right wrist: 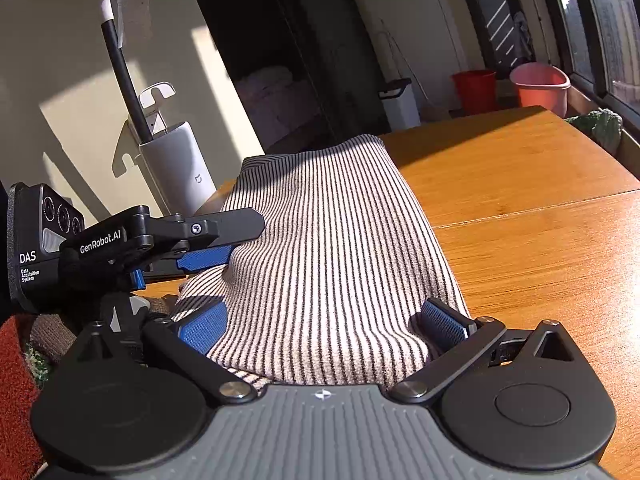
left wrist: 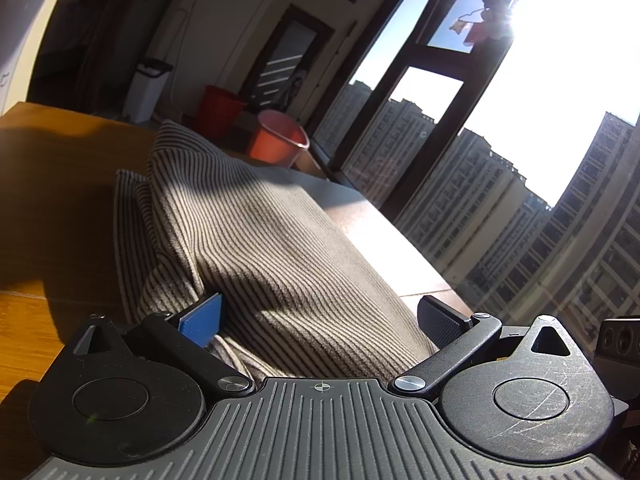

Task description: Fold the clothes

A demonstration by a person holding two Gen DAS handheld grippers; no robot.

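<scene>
A beige garment with thin dark stripes [left wrist: 256, 240] lies folded on the wooden table [left wrist: 60, 184]. My left gripper [left wrist: 320, 320] is wide open, with the garment's near end bulging between its blue pad [left wrist: 204, 320] and black pad [left wrist: 440, 324]. The garment shows in the right wrist view [right wrist: 332, 248] too. My right gripper [right wrist: 324, 328] is wide open around its near edge, pads [right wrist: 204, 326] on either side. The left gripper [right wrist: 224, 248] shows there from the side, its fingers spread above and below a fold at the garment's left edge.
The table [right wrist: 520, 200] stretches right, with a seam across it. A white vacuum dock [right wrist: 176, 168] stands left. Red [right wrist: 474, 90] and pink [right wrist: 540, 86] buckets sit on the floor by large windows [left wrist: 500, 140]. Knitted clothes [right wrist: 24, 364] lie at the lower left.
</scene>
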